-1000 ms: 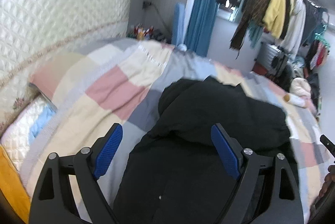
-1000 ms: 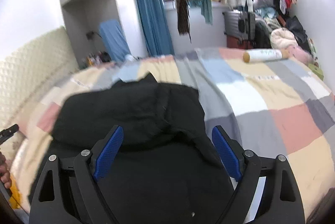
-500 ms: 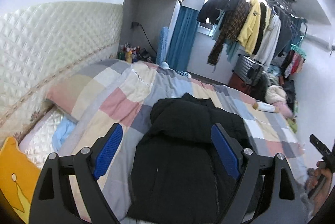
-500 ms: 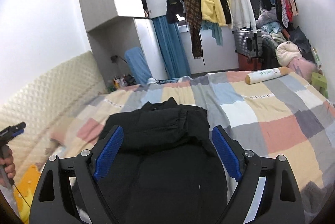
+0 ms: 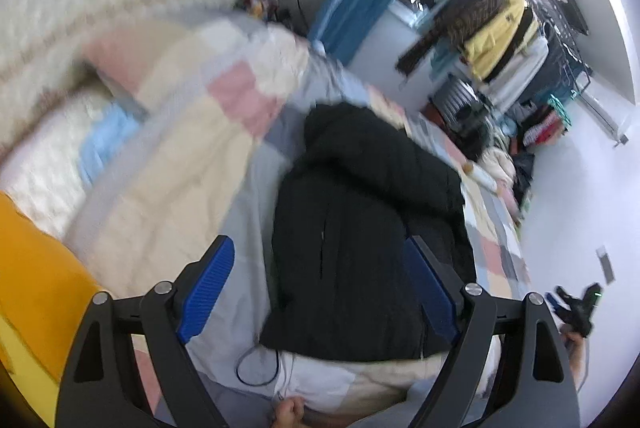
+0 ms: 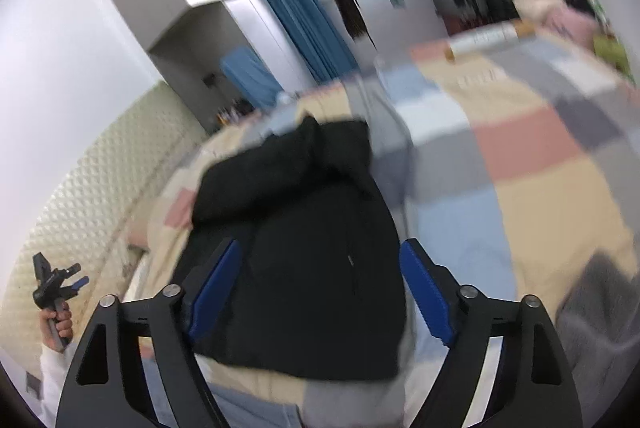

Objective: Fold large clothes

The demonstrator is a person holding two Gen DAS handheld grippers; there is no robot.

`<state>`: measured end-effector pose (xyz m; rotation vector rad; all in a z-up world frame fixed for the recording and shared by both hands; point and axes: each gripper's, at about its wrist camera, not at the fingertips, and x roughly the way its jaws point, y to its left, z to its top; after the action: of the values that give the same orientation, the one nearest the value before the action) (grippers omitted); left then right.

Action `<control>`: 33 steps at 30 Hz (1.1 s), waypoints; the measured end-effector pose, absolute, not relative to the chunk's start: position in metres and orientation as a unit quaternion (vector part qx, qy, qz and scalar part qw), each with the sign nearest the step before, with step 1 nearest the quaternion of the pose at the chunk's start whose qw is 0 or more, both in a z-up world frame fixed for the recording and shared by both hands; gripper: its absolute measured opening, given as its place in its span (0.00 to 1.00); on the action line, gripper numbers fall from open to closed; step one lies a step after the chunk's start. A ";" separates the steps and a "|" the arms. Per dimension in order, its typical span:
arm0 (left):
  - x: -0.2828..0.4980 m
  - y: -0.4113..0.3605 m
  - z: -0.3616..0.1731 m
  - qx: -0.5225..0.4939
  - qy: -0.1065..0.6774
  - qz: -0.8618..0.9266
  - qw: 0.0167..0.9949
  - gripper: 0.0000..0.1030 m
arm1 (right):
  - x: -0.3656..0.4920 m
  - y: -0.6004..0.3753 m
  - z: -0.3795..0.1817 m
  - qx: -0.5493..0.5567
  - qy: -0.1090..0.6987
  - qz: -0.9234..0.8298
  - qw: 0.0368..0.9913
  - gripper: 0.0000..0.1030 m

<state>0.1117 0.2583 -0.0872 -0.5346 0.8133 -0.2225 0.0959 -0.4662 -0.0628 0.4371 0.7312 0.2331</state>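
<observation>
A large black padded jacket [image 5: 360, 228] lies on the patchwork quilt [image 5: 168, 188] of a bed, its top part folded down over the body. It also shows in the right wrist view [image 6: 304, 260]. My left gripper [image 5: 320, 288] is open and empty, held above the jacket's near end. My right gripper [image 6: 320, 292] is open and empty, also held above the jacket. Each gripper shows small in the other's view: the right one [image 5: 576, 308], the left one [image 6: 56, 280].
A quilted headboard [image 6: 80, 196] runs along the left. A yellow cushion [image 5: 36, 288] lies near left. A rolled white tube [image 6: 488, 38] rests on the far bed edge. Hanging clothes [image 5: 496, 28] and a blue curtain [image 6: 312, 32] stand beyond the bed.
Both grippers rose away from the jacket, then tilted and swung; the views are now motion-blurred and rotated. The jacket has not moved. Both grippers stay open.
</observation>
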 end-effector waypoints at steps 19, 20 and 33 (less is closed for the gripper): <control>0.146 0.207 -0.255 -0.334 0.501 -0.201 0.773 0.70 | 0.128 -0.447 -0.266 0.302 0.510 0.139 0.793 0.64; 0.146 0.204 -0.256 -0.334 0.502 -0.204 0.771 0.69 | 0.130 -0.445 -0.266 0.309 0.509 0.148 0.790 0.64; 0.164 0.194 -0.271 -0.272 0.527 -0.208 0.778 0.66 | 0.139 -0.427 -0.271 0.287 0.515 0.189 0.785 0.66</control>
<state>0.1643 0.1943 -0.2708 -0.5884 1.1396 -0.4504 0.1388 -0.4268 -0.2706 0.6192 1.1116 0.4084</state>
